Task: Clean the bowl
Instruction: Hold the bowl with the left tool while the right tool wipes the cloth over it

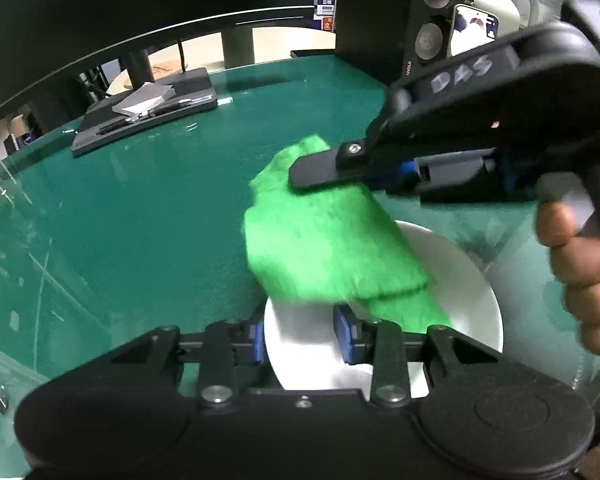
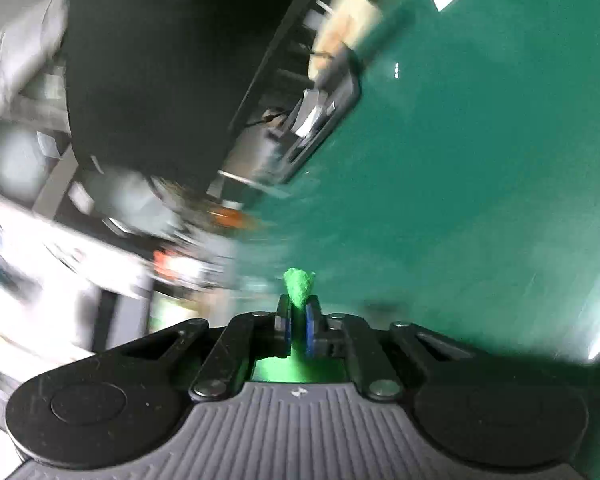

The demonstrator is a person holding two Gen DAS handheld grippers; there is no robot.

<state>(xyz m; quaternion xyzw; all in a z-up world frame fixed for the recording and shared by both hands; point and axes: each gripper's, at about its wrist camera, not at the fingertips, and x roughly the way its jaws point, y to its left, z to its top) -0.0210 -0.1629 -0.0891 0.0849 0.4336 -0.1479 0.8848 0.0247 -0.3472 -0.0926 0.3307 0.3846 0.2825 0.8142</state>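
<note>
The bowl point(image 1: 452, 280) stands on the table point(image 1: 140, 220), near its front edge. The cloth point(image 1: 324, 240) hangs over the bowl and reaches into it, with the right gripper point(image 1: 320, 170) above it. The left gripper point(image 1: 300, 340) is at the bowl's near rim. Far behind on the left lies a flat stand base point(image 1: 148, 114).

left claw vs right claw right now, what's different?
The left claw straddles the white bowl rim, one pad inside and one outside; the right claw is shut on the green cloth. The left claw sits low at the bowl's near edge; the right claw comes in above it, cloth hanging into the bowl. Both have blue pads.
</note>
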